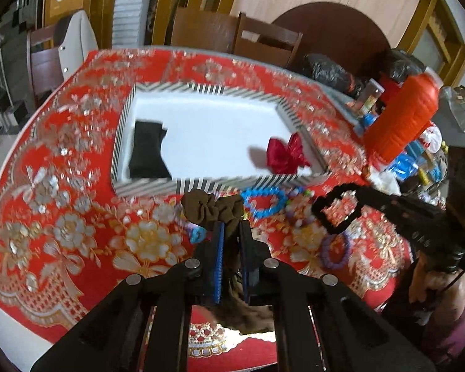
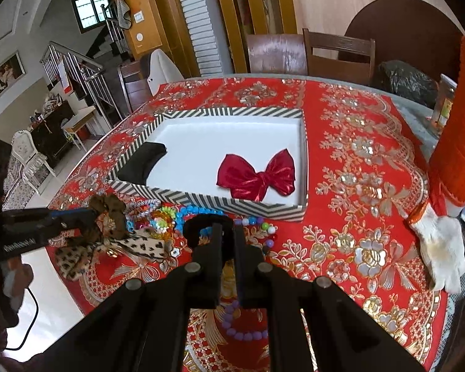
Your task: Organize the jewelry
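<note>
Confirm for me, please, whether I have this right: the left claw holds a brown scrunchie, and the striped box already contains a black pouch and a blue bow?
Not quite: the bow in the striped box is red, not blue, as the right wrist view shows. The left claw does hold the brown scrunchie, and the black pouch is in the box.

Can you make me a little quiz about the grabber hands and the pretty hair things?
1. True or false: the shiny red satin bow lies inside the striped cardboard box.
2. Which gripper pinches the brown fabric scrunchie? A) left gripper B) right gripper
3. Fill in: the folded black cloth lies in the box, at the end ____ from the bow.

Key: 1 true. 2 A; the right gripper is shut on a black rectangular buckle instead. 3 opposite.
</note>
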The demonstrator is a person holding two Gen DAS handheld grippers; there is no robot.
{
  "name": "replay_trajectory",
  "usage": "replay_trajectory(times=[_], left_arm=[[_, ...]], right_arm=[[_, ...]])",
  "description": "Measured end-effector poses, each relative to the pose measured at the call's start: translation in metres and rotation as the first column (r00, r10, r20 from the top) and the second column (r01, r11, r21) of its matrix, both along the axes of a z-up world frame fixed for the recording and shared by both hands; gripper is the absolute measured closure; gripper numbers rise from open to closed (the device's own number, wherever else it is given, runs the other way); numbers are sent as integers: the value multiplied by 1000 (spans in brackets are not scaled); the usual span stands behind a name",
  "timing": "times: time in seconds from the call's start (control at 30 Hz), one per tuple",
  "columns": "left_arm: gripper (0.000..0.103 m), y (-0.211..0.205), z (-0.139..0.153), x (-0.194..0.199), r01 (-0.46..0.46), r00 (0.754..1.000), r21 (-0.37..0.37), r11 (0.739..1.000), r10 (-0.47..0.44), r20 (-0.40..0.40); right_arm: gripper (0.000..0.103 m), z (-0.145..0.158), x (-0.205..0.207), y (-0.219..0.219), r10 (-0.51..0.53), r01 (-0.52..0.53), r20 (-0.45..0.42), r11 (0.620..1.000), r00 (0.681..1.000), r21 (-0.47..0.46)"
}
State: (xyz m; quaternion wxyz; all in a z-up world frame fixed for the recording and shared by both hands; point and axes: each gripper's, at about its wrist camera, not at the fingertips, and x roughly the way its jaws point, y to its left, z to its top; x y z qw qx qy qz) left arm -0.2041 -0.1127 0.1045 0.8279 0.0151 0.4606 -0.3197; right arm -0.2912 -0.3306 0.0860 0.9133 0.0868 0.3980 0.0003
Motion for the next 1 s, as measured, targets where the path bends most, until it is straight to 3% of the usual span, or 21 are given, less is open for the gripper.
replay_trajectory(times=[0.37, 0.6, 0.87, 1.0], left_arm=[[103, -12, 42, 27, -10, 994, -26, 1000, 13, 112], [103, -26, 41, 57, -41, 988, -4, 999, 41, 147], [103, -46, 24, 88, -45, 992, 4, 999, 44, 121], [103, -52, 16, 104, -33, 997, -30, 999, 35, 75]], right_arm=[[96, 24, 19, 1, 13, -12, 42, 999, 999, -31], [96, 34, 49, 3, 16, -13, 55, 999, 998, -48], [96, 33, 91, 8, 30, -28, 31, 998, 999, -61], [96, 29, 111, 8, 25, -24, 15, 998, 1000, -59]])
